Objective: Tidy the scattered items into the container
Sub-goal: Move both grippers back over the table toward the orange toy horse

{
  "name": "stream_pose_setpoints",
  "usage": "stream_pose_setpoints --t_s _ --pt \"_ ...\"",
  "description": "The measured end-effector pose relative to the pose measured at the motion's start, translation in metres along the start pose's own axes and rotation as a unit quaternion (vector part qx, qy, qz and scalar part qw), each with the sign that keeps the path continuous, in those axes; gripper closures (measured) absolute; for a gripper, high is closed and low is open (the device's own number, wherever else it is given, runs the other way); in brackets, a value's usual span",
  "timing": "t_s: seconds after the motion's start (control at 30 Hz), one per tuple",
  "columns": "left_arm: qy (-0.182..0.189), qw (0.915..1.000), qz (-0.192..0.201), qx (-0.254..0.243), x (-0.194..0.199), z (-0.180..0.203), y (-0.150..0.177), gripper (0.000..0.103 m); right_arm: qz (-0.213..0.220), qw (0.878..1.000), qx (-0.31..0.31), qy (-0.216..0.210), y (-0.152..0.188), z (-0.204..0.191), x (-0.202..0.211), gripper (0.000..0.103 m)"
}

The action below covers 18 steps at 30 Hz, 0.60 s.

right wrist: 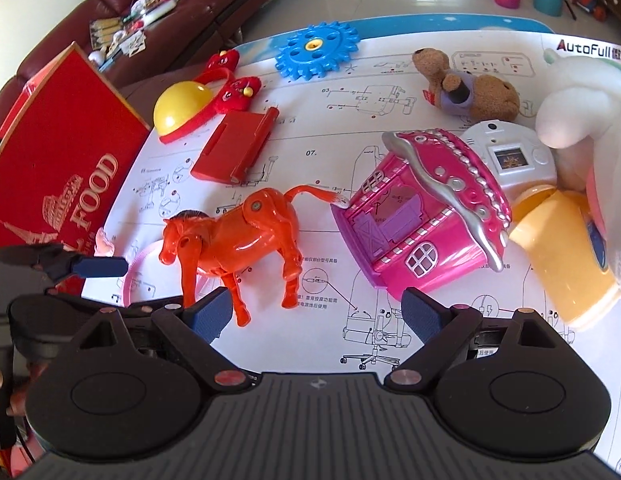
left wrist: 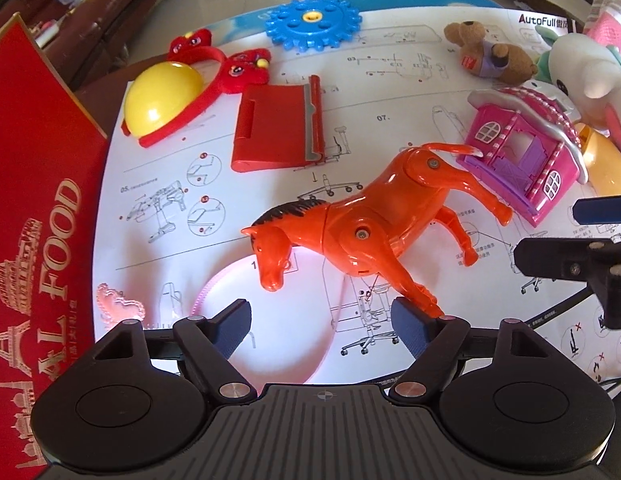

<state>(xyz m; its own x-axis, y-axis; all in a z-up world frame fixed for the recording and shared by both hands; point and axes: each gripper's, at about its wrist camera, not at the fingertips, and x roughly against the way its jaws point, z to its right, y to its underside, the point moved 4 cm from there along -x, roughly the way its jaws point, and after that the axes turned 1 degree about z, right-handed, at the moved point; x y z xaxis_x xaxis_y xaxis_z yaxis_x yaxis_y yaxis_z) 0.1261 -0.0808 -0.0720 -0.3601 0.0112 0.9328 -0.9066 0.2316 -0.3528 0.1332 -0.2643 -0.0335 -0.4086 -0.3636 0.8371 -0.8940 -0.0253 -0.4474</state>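
An orange plastic horse (left wrist: 362,224) lies on the paper-covered table, also in the right wrist view (right wrist: 234,240). My left gripper (left wrist: 322,324) is open just in front of it, its right finger touching a horse leg. My right gripper (right wrist: 316,316) is open and empty, between the horse and a pink toy house (right wrist: 426,224). The house also shows in the left wrist view (left wrist: 522,148). A red box marked FOOD (left wrist: 34,216) stands at the left, also in the right wrist view (right wrist: 62,168).
Farther back lie a red folding stand (left wrist: 278,128), a yellow dome (left wrist: 162,96), a red headband (left wrist: 230,68), a blue gear (left wrist: 312,20) and a brown plush bear (left wrist: 490,56). A white plush (right wrist: 582,120), a yellow cup (right wrist: 566,240) and a white toy camera (right wrist: 506,156) crowd the right.
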Motion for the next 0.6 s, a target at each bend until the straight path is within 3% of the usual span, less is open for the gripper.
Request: stream_pose_setpoints --t_s 0.23,0.4,0.6 --pt "0.049 0.9981 0.012 0.035 0.017 -0.011 0.000 0.018 0.002 1.000 0.008 0.006 -0.003 0.000 0.002 0.011" --pt "0.095 0.9924 0.020 0.075 0.028 -0.017 -0.005 0.018 0.008 1.000 0.010 0.008 -0.008 0.000 0.004 0.016" --pt "0.075 0.9955 0.001 0.057 0.003 0.011 -0.004 0.023 -0.003 1.000 -0.006 0.016 -0.012 0.005 0.003 0.026"
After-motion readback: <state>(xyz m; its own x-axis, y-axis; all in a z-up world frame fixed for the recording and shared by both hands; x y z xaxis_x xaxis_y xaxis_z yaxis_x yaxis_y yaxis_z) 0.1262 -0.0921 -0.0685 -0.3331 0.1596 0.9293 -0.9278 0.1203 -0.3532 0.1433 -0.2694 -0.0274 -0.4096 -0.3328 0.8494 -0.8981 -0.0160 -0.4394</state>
